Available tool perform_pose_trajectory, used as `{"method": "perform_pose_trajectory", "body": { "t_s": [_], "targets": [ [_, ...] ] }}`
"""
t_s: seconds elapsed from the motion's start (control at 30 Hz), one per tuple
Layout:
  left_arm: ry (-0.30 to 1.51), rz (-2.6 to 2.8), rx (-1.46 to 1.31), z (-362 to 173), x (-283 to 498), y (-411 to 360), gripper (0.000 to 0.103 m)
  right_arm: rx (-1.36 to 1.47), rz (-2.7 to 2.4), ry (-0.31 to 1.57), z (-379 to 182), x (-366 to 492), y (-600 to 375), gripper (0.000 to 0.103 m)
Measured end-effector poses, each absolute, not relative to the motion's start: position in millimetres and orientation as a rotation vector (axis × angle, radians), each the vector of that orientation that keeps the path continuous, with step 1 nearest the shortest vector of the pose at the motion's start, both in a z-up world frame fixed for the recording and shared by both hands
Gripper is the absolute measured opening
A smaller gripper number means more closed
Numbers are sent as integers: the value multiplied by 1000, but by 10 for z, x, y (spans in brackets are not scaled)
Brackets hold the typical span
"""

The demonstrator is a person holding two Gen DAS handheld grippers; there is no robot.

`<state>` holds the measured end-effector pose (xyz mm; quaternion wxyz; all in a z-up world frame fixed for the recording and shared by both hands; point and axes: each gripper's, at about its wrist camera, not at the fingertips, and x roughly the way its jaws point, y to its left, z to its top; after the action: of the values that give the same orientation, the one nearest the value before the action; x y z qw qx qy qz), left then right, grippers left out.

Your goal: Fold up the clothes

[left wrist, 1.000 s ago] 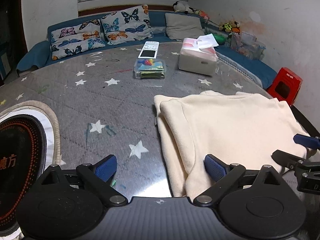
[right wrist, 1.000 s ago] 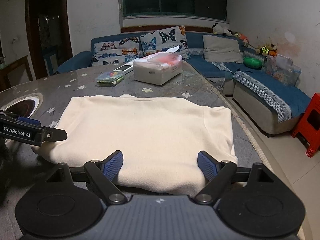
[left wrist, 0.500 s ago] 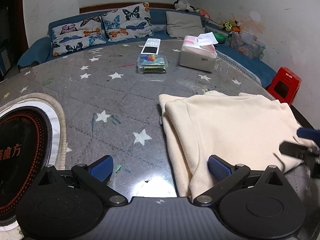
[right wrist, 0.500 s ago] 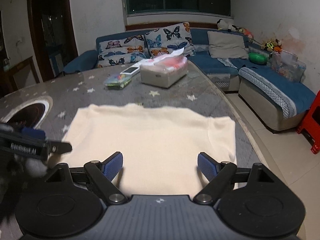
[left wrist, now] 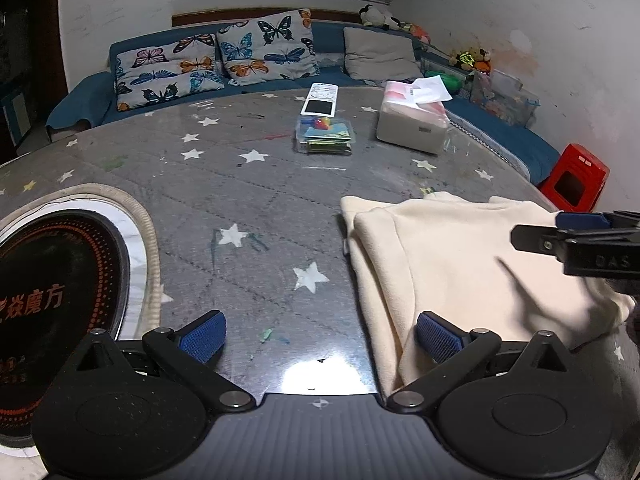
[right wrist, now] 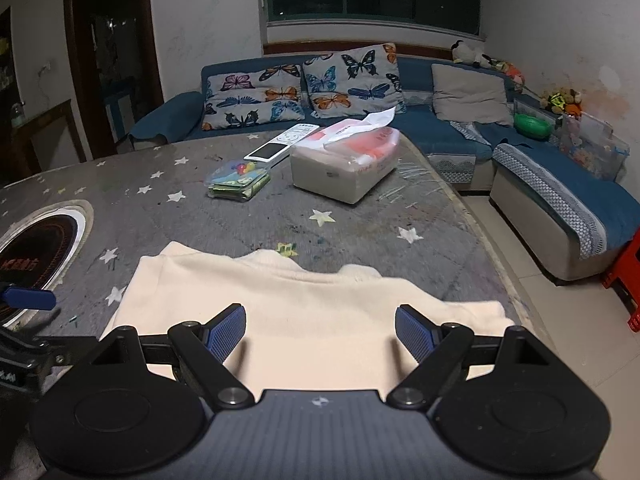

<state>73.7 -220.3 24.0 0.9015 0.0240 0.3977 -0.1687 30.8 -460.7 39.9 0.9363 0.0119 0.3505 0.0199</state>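
A folded cream garment (left wrist: 472, 264) lies on the grey star-patterned table (left wrist: 248, 200), at the right in the left wrist view and centred low in the right wrist view (right wrist: 320, 320). My left gripper (left wrist: 320, 336) is open and empty above the table, its right finger over the garment's left edge. My right gripper (right wrist: 320, 332) is open and empty, held above the garment's near part. It shows side-on in the left wrist view (left wrist: 580, 236) at the right edge. The left gripper's finger (right wrist: 28, 298) shows at the left edge of the right wrist view.
A tissue box (left wrist: 412, 124), a clear box of colourful items (left wrist: 324, 136) and a white remote (left wrist: 320, 100) sit at the far side. A round induction cooktop (left wrist: 52, 304) is set in the table at left. A blue sofa (right wrist: 560, 188) and red stool (left wrist: 576, 178) stand beyond.
Both grippers have lifted up and pulled back from the garment, staying open. The garment has not moved.
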Motion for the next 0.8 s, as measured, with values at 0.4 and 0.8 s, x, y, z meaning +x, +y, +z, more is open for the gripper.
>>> {"method": "perform_pose_trajectory", "body": {
  "t_s": [0.4,0.8],
  "targets": [
    [825,-305,43,258,741,-2044,103,-9,1,761,207,535,-4604,84],
    [814,-329,69,266,618,-2154,103,-16,53,720,336,-195,-4438,89]
  ]
}}
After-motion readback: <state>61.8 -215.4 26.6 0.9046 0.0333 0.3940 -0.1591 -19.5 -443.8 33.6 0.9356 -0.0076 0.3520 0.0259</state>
